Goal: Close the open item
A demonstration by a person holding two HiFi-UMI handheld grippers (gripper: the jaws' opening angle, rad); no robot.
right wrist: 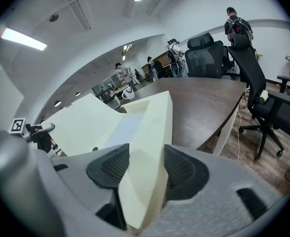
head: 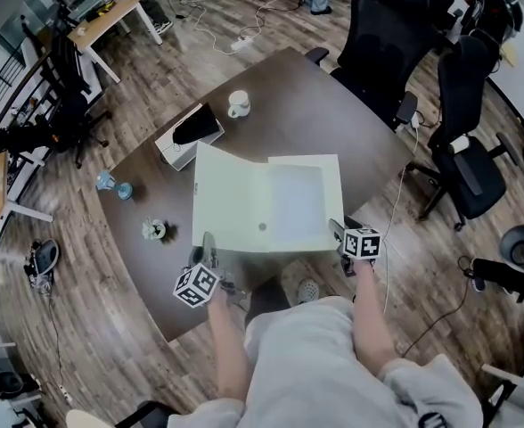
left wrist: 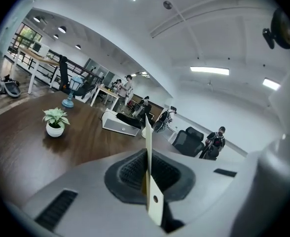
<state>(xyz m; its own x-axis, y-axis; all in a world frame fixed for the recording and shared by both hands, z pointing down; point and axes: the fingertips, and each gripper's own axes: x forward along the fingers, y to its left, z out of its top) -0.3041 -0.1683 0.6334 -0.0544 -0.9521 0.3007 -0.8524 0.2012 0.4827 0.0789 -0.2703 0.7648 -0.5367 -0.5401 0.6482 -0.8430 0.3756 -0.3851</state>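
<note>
A pale yellow file box [head: 298,205] lies open near the front edge of the dark table [head: 307,123]. Its flat lid [head: 227,201] is raised on the left. My left gripper [head: 208,246] is shut on the lid's front edge. In the left gripper view that lid [left wrist: 147,139] shows as a thin upright sheet pinched between the pads, gripper [left wrist: 147,176]. My right gripper [head: 337,229] is shut on the box's right wall. The right gripper view shows that thick wall [right wrist: 154,132] wedged between both pads, gripper [right wrist: 145,171], with the lid [right wrist: 81,122] rising beyond it.
Behind the box stand a white mug [head: 238,104] and a white case with a black insert [head: 187,136]. A small potted plant [head: 154,230] and a blue object [head: 115,186] sit at the left. Black office chairs [head: 396,34] crowd the table's right side.
</note>
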